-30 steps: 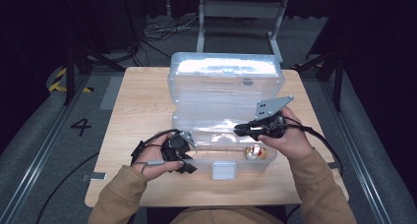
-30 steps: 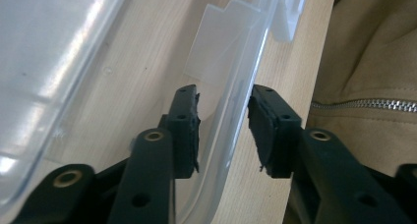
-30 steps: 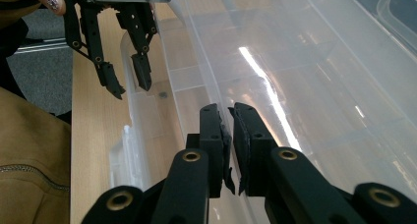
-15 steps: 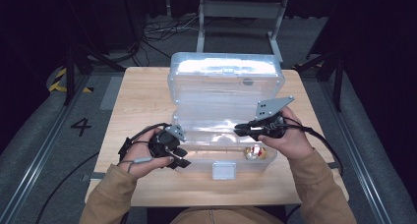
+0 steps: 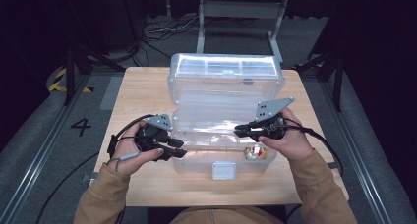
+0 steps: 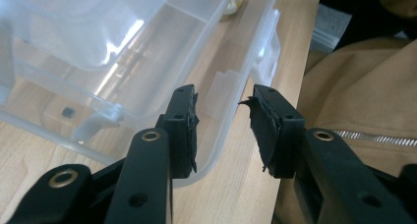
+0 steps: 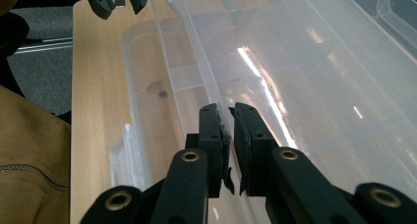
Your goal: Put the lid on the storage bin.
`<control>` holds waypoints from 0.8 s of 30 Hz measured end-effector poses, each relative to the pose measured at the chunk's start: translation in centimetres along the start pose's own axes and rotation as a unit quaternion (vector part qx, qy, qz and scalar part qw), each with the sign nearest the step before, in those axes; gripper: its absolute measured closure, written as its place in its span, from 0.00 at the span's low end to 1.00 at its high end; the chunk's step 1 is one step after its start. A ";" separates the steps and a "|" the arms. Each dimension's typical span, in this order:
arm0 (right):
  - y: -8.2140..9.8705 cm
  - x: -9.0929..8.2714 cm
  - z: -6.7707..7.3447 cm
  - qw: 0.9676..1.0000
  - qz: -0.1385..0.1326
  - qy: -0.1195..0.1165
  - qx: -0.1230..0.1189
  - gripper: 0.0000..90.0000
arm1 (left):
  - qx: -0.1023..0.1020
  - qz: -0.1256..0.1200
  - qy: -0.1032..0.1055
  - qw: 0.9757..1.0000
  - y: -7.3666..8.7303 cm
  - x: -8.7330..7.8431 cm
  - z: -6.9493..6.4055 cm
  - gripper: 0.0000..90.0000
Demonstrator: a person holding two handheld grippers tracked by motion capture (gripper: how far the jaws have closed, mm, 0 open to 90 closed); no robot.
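1. Clear plastic box (image 5: 223, 116) stands open at the middle of the wooden surface (image 5: 142, 91), lid raised at the far side.
2. Right gripper (image 5: 239, 131) has its fingers (image 7: 212, 135) nearly closed, pinching the rim of the inner tray (image 7: 314, 86).
3. Left gripper (image 5: 181, 149) sits at the box's near left corner; its fingers (image 6: 183, 130) have just been closing, part open, with nothing between them.
4. Small shiny item (image 5: 253, 153) lies in the front right compartment.

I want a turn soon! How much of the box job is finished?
Done: the lid stands open. In hand: the right gripper pinches the inner tray by its rim, while the left gripper hangs open by the box at its front corner. Left: the tray sits in the box, so it probably has yet to be lifted.
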State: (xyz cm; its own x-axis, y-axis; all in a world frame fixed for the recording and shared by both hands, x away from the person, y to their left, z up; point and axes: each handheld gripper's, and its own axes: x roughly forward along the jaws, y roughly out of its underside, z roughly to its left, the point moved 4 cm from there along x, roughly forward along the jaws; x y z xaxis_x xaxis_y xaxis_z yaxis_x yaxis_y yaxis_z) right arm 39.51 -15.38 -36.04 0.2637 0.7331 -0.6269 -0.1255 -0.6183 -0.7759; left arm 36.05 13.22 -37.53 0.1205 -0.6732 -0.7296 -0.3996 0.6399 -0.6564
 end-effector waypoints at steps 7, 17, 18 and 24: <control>0.1 0.0 0.2 1.000 0.000 0.003 -0.001 0.92 | -0.005 -0.041 0.000 0.999 -0.6 -1.1 0.1 0.70; 0.4 0.1 0.7 1.000 0.003 0.010 -0.001 0.91 | -0.025 -0.142 -0.033 0.989 -1.7 -3.0 0.9 0.74; 0.4 0.1 0.7 1.000 0.003 0.011 -0.001 0.91 | -0.028 -0.148 -0.039 0.988 -1.8 -3.1 1.0 0.74; 0.6 0.2 1.1 1.000 0.011 0.012 0.000 0.91 | -0.054 -0.181 -0.064 0.980 -2.1 -3.2 1.7 0.79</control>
State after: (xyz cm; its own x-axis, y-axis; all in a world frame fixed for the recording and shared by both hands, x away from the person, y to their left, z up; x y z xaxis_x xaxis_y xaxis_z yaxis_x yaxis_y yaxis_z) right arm 38.42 -15.28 -36.68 0.2834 0.7122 -0.6422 -0.1318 -0.6344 -0.7617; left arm 38.07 14.62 -34.13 0.3816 -0.7929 -0.4751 -0.4024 0.3202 -0.8576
